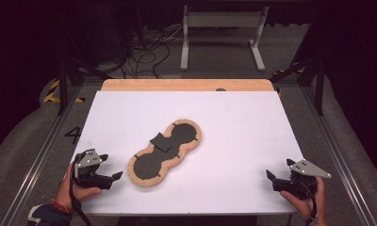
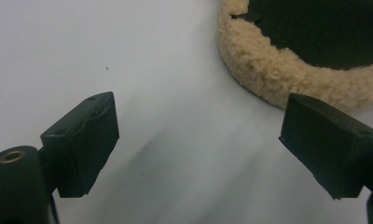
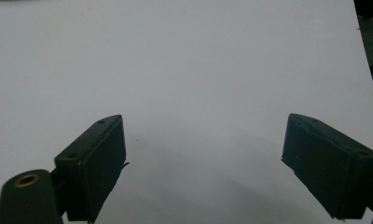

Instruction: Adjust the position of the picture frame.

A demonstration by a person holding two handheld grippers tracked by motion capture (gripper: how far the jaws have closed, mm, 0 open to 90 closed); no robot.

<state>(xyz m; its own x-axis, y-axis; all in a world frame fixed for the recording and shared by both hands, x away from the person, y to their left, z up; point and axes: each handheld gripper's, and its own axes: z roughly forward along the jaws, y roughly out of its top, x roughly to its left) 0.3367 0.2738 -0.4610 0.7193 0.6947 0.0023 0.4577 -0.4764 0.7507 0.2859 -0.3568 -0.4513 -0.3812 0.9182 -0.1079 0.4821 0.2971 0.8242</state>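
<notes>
From the high view, the fleecy pad [image 1: 165,153] is lying near the middle of the white surface [image 1: 233,136], a peanut-shaped piece with a tan woolly rim and a dark inner face, running from seven o'clock up toward one o'clock. A small dark flap [image 1: 160,141] is sitting across its narrow waist. The left gripper [image 1: 115,177] is resting at eight o'clock on the surface, its jaws spread and pointing toward three o'clock, with the pad's lower lobe just beside the tips but apart from them. The right gripper [image 1: 270,178] is sitting at four o'clock, jaws spread and pointing toward nine o'clock, well apart from the pad.

Over to the left gripper view: the left gripper [image 2: 196,140] is showing both jaws wide apart with bare white surface [image 2: 128,56] between them. The fleecy pad [image 2: 287,74] is curving in at one o'clock, its woolly rim passing just above the right-hand jaw, not between the two.

In the right gripper view, the right gripper [image 3: 203,154] is holding its jaws spread, with plain white surface [image 3: 198,70] stretching ahead of them and between them.
</notes>
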